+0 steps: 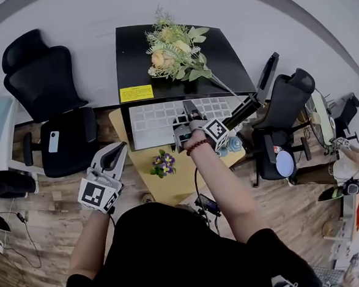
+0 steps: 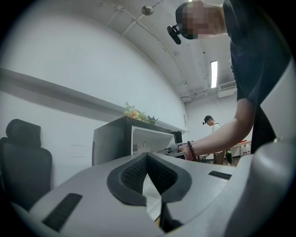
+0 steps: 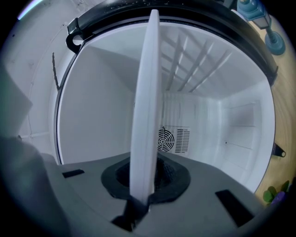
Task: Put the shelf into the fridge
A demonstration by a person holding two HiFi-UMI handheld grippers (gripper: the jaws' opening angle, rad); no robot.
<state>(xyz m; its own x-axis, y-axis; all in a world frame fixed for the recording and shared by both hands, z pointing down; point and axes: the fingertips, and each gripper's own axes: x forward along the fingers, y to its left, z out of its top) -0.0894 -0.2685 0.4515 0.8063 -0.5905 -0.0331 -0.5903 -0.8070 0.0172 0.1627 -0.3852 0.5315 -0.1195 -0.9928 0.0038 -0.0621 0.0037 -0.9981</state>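
Head view: the black fridge [image 1: 226, 66] stands open, with flowers [image 1: 174, 49] on its top. The white shelf [image 1: 156, 122] projects from the opening over the bench [image 1: 182, 177]. The right gripper [image 1: 188, 116] is at the shelf's front edge. The left gripper [image 1: 116, 151] hangs well apart, to the left.

Left gripper view: left gripper [image 2: 148, 159] fingers closed, tips apparently touching, nothing held. The fridge [image 2: 111, 143] stands beyond.

Right gripper view: right gripper [image 3: 142, 192] fingers clamped on the shelf [image 3: 145, 115], seen edge-on, pointing into the white fridge [image 3: 231, 125] interior toward the fan vent [image 3: 167, 139].
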